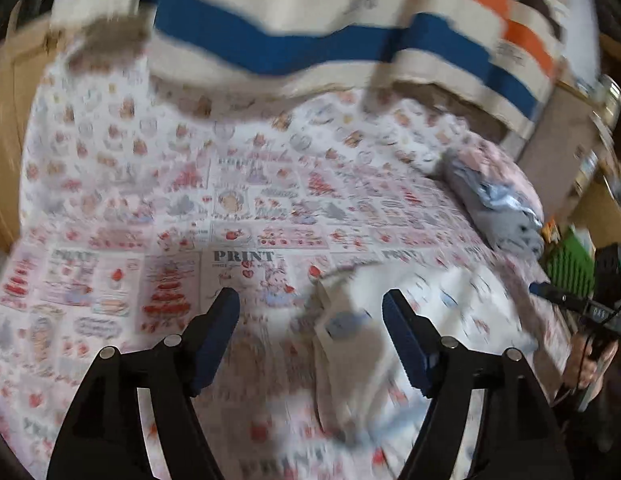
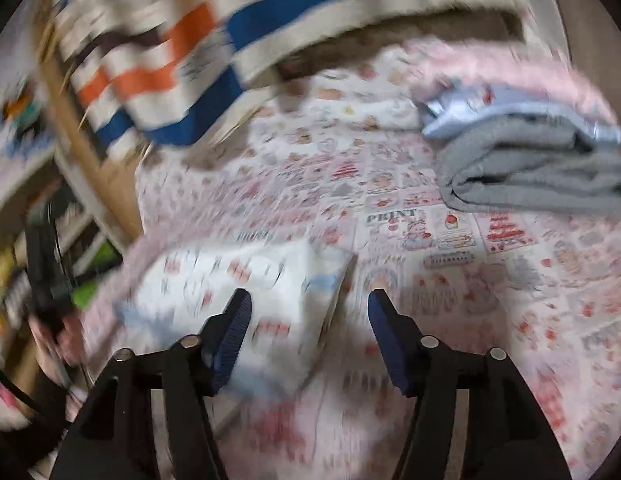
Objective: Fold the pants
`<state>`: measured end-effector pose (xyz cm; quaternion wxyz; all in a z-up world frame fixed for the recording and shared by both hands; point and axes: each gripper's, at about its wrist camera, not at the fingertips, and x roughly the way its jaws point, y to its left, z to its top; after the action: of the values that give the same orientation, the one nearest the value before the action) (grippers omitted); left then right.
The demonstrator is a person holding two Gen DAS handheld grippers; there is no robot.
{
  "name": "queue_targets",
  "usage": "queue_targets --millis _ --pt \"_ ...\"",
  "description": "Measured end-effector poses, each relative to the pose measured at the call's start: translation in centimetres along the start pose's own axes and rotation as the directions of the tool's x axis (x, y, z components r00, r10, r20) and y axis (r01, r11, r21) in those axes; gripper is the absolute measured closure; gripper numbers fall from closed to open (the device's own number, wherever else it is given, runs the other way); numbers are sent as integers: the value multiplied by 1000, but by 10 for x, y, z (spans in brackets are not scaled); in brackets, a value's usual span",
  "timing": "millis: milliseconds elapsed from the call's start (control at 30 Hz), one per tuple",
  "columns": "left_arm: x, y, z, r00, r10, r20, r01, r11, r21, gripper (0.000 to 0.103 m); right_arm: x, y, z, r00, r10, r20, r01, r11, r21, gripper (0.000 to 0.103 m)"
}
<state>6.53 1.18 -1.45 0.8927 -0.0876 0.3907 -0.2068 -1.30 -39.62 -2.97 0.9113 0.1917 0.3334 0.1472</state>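
The pants [image 1: 394,344] are white with small red and blue prints and lie folded in a flat bundle on the bedsheet [image 1: 150,208]. My left gripper [image 1: 310,300] hovers above their left edge, open, with nothing pressed between its blue pads. In the right wrist view the pants [image 2: 238,280] lie under the left finger of my right gripper [image 2: 309,298], which is also open and holds nothing. Both views are blurred. A hand holding the other black gripper body shows at the edge of each view.
A folded stack of grey and pink cloth [image 1: 494,200] [image 2: 530,164] sits on the bed beyond the pants. A blanket with blue, orange and cream stripes [image 1: 302,40] [image 2: 238,32] lies along the far end. Shelves with clutter [image 2: 18,168] stand beside the bed.
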Motion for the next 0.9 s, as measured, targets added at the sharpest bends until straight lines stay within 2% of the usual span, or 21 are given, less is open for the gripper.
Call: queue_targets --millis 67,133,233,267,300,367,400,433,467,533,633,800,900 --pt "23 12 7 997 -27 -71 23 998 -56 48 18 -10 13 999 15 -32 -14 999 49 49" --pt "39 18 9 986 -105 -130 91 990 -106 50 34 -16 20 998 9 -64 -5 998 67 51" --pt "51 15 6 972 -173 -156 156 981 -119 52 54 -20 22 993 2 -119 6 998 67 56" --pt "53 12 4 971 -178 -157 162 981 -108 62 61 -21 21 990 6 -143 4 998 66 62" --pt "55 9 3 972 -178 -156 164 981 -100 68 66 -21 20 986 8 -164 2 998 62 66" --pt "59 3 3 969 -202 -143 193 978 -74 100 71 -21 19 986 5 -170 5 998 60 77" --pt "60 1 5 970 -203 -135 196 978 -63 102 73 -21 19 987 7 -163 3 998 58 81" --pt "59 -2 7 975 -189 -117 184 982 -49 102 74 -21 20 987 17 -158 -8 998 58 92" --pt "57 -3 11 980 -172 -97 169 985 -34 102 73 -21 20 989 24 -149 -15 998 61 98" --pt "53 -6 20 988 -141 -65 142 990 15 103 68 -19 20 994 28 -107 -23 999 46 101" --pt "49 -6 36 994 -110 -18 111 993 46 103 55 -11 20 999 5 -36 -6 1000 -22 102" --pt "45 1 59 998 -33 53 29 998 63 103 50 -3 22 996 -83 10 84 996 -41 102" --pt "45 12 66 998 -39 45 38 999 17 103 53 -4 21 994 -111 2 111 992 -53 102"
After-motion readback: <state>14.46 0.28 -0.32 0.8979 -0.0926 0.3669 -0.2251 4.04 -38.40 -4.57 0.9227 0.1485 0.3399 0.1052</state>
